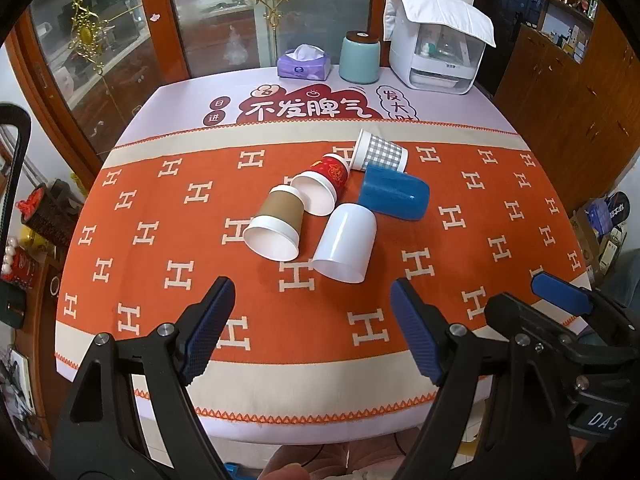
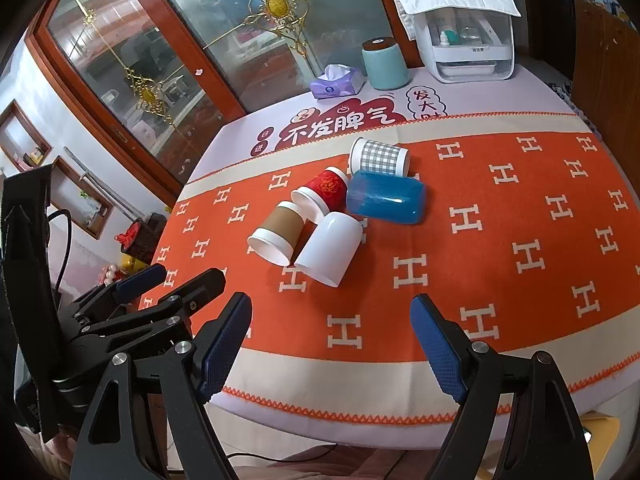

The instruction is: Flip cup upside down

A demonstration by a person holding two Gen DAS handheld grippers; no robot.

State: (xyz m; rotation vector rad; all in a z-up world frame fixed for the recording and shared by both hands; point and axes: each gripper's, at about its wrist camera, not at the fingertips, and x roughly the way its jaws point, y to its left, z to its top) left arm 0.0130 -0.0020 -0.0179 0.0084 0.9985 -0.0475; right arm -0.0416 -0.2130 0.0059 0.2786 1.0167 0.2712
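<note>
5 cups (image 1: 345, 237) sideways on orange cloth (image 1: 160, 280), glass cabinet (image 1: 100, 40) behind.

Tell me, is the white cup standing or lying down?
Lying down. The white cup rests on its side, open mouth facing the camera.

- tablecloth (image 1: 460, 264): orange, cream H motifs, cream bands, zigzag trim
- 5 cups around the red cup (image 1: 332, 178), which has gold floral print
- left of it: brown cup (image 1: 276, 220), white rim
- behind it: checked cup (image 1: 380, 152), grey-white
- right: blue cup (image 1: 394, 194)
- in front: white cup (image 1: 346, 242)
- gripper pads (image 1: 210, 330): blue, textured
</note>
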